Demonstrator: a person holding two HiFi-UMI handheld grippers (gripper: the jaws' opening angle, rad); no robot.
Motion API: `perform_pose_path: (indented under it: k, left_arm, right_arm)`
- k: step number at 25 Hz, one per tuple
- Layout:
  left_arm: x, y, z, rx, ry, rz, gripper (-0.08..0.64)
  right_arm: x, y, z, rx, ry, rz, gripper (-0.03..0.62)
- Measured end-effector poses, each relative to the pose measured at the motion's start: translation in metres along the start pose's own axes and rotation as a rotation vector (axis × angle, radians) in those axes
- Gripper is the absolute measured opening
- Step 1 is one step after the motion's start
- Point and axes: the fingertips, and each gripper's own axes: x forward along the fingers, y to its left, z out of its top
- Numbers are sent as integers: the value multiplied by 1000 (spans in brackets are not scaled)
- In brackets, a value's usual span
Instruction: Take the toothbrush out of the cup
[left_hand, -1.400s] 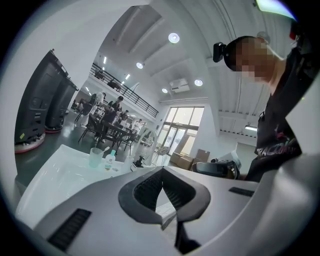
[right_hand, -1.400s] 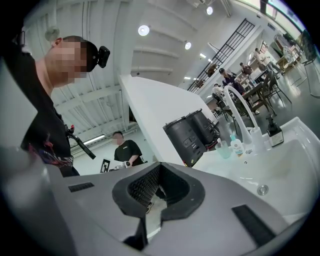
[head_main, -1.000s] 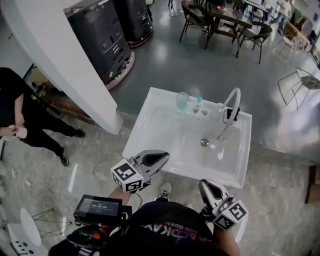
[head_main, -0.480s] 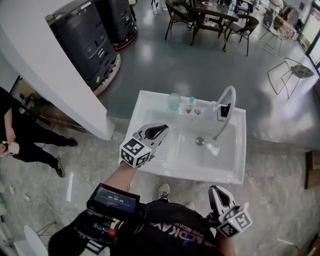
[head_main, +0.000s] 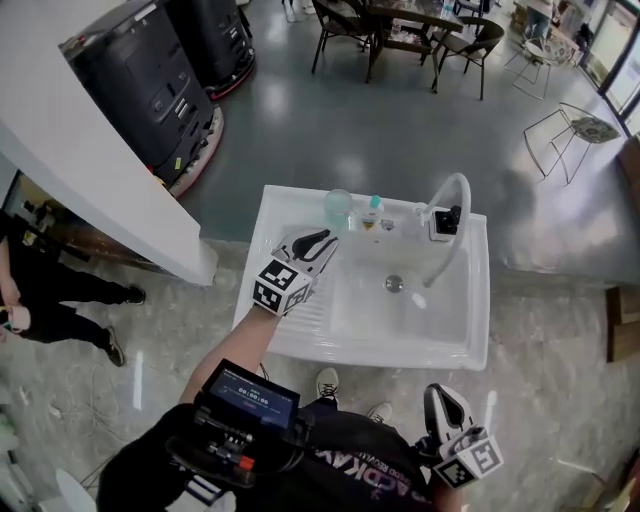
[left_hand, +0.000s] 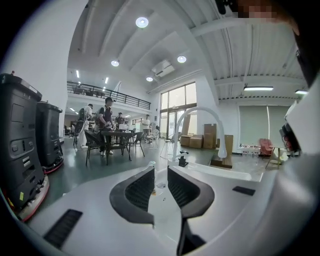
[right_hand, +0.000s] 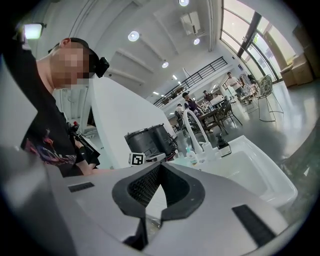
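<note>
The left gripper (head_main: 326, 240) hovers over the sink's (head_main: 400, 357) left side. Its jaws are partly apart, have just been opening, and hold nothing. The cup (head_main: 338, 206) stands on the back ledge just ahead; the toothbrush is too small to tell. The right gripper (head_main: 437, 392) hangs low, jaws together, empty.

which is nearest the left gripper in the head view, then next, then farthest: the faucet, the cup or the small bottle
From the left gripper, whose jaws have just been opening with nothing between them:
1. cup, on the sink back ledge, just beyond the tips
2. small bottle, right of the cup
3. faucet, farther right along the ledge
</note>
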Motion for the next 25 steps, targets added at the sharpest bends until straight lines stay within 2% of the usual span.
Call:
perform_pose_path:
  k: [7, 12, 17, 25]
  left_arm:
    - [34, 23, -18, 100, 65, 37, 111]
    - [61, 34, -30, 232, 118, 66, 138]
    - [86, 36, -34, 390, 152, 90, 140]
    - [109, 38, -37, 432, 163, 91, 140]
  right_arm:
    - [3, -4, -3, 36, -10, -40, 8]
    - [4, -11, -8, 43, 23, -71, 8]
    - [9, -10, -1, 71, -5, -85, 8]
    - [2, -18, -4, 87, 1, -131, 8]
